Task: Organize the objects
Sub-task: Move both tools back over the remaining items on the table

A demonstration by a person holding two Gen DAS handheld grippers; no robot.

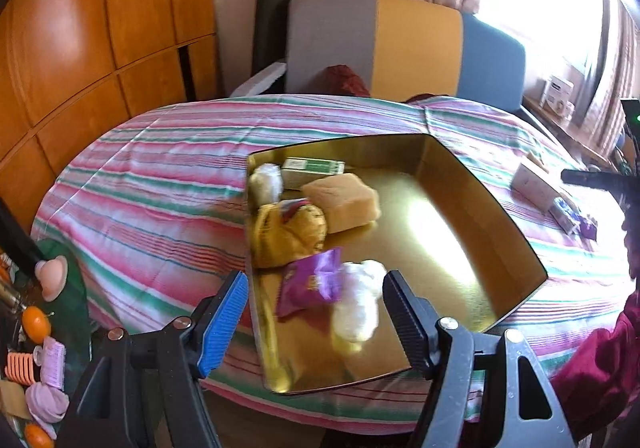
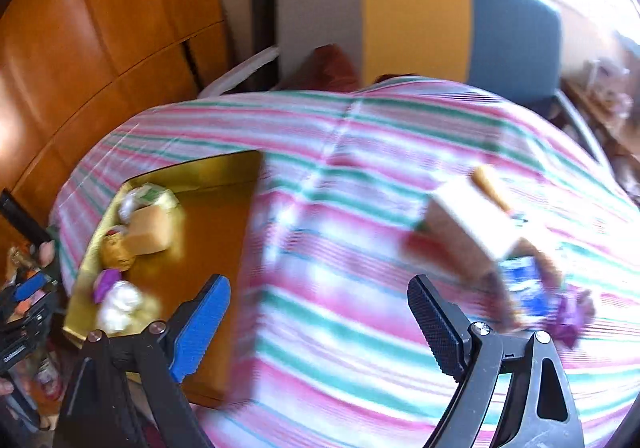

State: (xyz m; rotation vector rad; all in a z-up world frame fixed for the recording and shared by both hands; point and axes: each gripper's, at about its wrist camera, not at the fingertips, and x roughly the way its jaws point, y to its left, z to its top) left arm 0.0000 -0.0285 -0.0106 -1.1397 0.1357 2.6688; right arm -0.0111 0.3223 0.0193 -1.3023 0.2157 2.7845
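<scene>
A gold tray (image 1: 484, 184) lies on the striped tablecloth (image 1: 160, 184). In it are a green-and-white box (image 1: 316, 167), a tan block (image 1: 344, 200), a gold pouch (image 1: 288, 234), a purple packet (image 1: 310, 282) and a white fluffy bundle (image 1: 358, 302). My left gripper (image 1: 316, 312) hangs open over the tray's near end, with nothing between its pads. The right wrist view is blurred. There my right gripper (image 2: 316, 324) stands open and empty above bare cloth (image 2: 340, 288), with the tray (image 2: 224, 168) to its left. A pale box (image 2: 468, 232), a blue packet (image 2: 524, 288) and a purple wrapper (image 2: 572, 316) lie to its right.
A chair back (image 1: 400, 44) in grey, yellow and blue stands behind the table, and wooden cabinets (image 1: 80, 48) fill the left. A low surface at the left holds oranges (image 1: 36, 324) and pink items (image 1: 52, 364). A maroon sleeve (image 1: 600, 368) shows at the right edge.
</scene>
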